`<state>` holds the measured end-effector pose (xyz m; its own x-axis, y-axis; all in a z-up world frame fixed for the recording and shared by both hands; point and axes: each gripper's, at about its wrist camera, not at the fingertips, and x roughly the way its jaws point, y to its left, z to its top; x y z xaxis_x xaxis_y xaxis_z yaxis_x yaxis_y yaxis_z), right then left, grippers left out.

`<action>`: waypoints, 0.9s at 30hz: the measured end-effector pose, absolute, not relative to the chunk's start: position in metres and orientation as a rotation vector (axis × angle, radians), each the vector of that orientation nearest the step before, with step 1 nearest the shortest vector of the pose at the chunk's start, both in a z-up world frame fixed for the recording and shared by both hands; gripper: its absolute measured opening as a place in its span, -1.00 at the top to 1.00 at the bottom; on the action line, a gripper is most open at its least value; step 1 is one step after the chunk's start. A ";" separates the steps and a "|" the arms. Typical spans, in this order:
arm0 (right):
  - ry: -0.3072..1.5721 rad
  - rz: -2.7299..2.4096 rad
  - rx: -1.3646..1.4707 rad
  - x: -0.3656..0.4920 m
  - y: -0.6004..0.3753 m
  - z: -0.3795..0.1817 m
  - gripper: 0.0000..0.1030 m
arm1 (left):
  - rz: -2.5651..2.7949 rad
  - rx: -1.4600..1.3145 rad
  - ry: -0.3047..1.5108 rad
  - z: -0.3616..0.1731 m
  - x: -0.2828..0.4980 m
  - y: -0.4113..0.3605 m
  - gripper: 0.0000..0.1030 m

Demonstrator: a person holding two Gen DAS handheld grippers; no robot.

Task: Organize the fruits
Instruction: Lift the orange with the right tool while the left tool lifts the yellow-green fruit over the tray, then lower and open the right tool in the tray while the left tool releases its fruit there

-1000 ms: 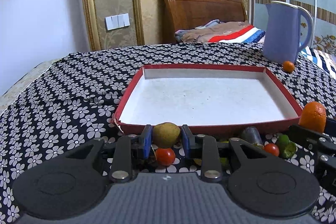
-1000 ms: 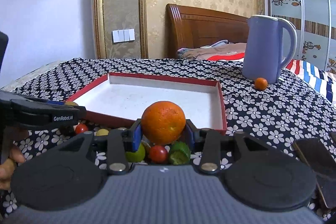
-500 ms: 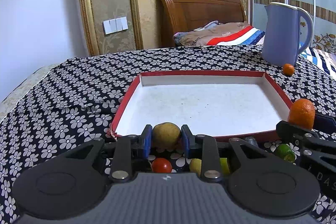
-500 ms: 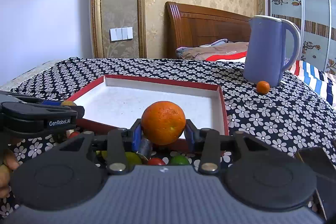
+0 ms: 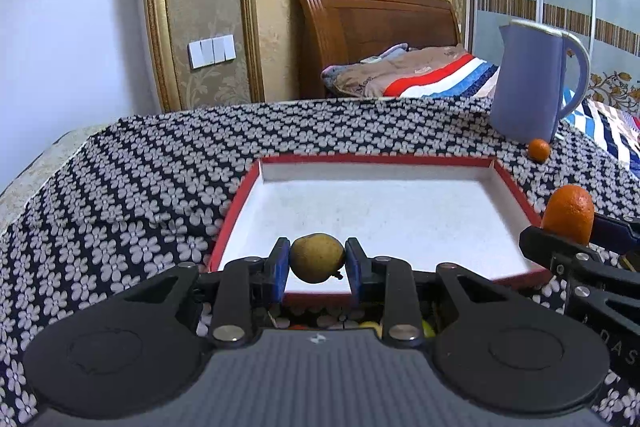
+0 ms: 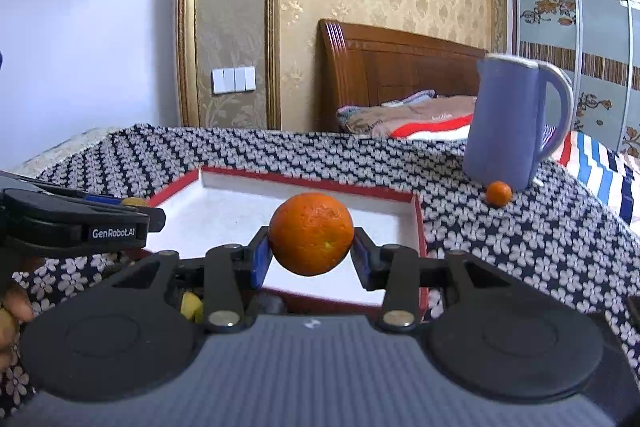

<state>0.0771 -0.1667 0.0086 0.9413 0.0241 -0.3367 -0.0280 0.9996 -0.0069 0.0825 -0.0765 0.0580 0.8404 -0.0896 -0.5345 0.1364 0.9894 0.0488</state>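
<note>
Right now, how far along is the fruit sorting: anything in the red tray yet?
Nothing is placed: the red tray is bare. In hand: the left gripper clamps a brownish-yellow fruit, the right gripper clamps the big orange, both above the tray's near edge. Left: releasing these, then the small orange by the blue jug and the small fruits glimpsed under the grippers.

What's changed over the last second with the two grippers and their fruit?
Both grippers rose and came forward over the red tray's near edge: the left gripper carries the brownish fruit, the right gripper the orange. Both grips unchanged; tray still empty; jug and small orange unmoved.
</note>
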 end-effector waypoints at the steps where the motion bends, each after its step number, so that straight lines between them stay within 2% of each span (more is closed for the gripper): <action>1: 0.336 0.025 -0.016 0.077 -0.166 0.012 0.23 | -0.120 0.088 0.556 0.062 0.084 -0.077 0.44; 12: 0.330 0.018 -0.025 0.100 -0.171 0.030 0.23 | -0.092 0.133 0.532 0.076 0.113 -0.089 0.44; 27: 0.421 -0.019 -0.012 0.162 -0.192 0.011 0.23 | -0.048 0.172 0.629 0.043 0.178 -0.097 0.44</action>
<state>0.1618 -0.1923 0.0109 0.9125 -0.0205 -0.4086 0.0157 0.9998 -0.0151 0.1783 -0.0974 0.0432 0.8080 0.0076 -0.5892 0.0966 0.9847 0.1451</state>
